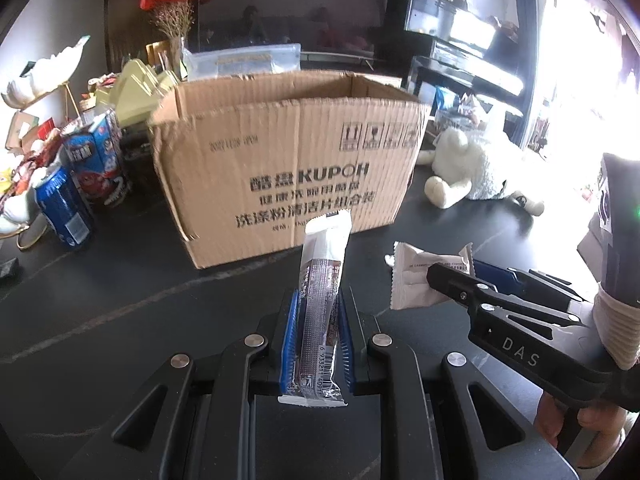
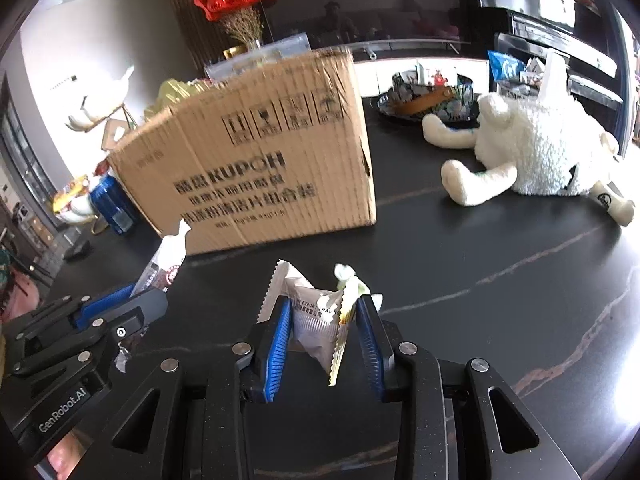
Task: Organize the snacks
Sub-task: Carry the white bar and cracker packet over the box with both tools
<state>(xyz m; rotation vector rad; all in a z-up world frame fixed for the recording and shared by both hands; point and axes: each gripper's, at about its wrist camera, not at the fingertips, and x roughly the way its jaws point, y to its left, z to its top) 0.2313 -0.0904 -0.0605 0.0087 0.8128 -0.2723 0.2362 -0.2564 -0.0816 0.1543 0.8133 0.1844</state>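
My left gripper [image 1: 318, 300] is shut on a long silver and brown snack bar [image 1: 322, 300], held upright in front of the open cardboard box [image 1: 280, 168]. My right gripper [image 2: 324, 312] is shut on a white snack packet [image 2: 316, 320]. In the left wrist view the right gripper [image 1: 452, 280] holds that white packet [image 1: 416, 276] to the right of the bar. In the right wrist view the left gripper [image 2: 136, 300] and its bar [image 2: 164, 268] are at the left, near the box [image 2: 256, 168]. Both are above the dark table [image 2: 480, 280].
A white plush toy [image 2: 532, 160] lies right of the box. A blue can [image 1: 64, 212], a blue carton [image 1: 100, 160] and several snacks crowd the table's left side. A dark tray of items [image 2: 432, 100] stands behind the plush.
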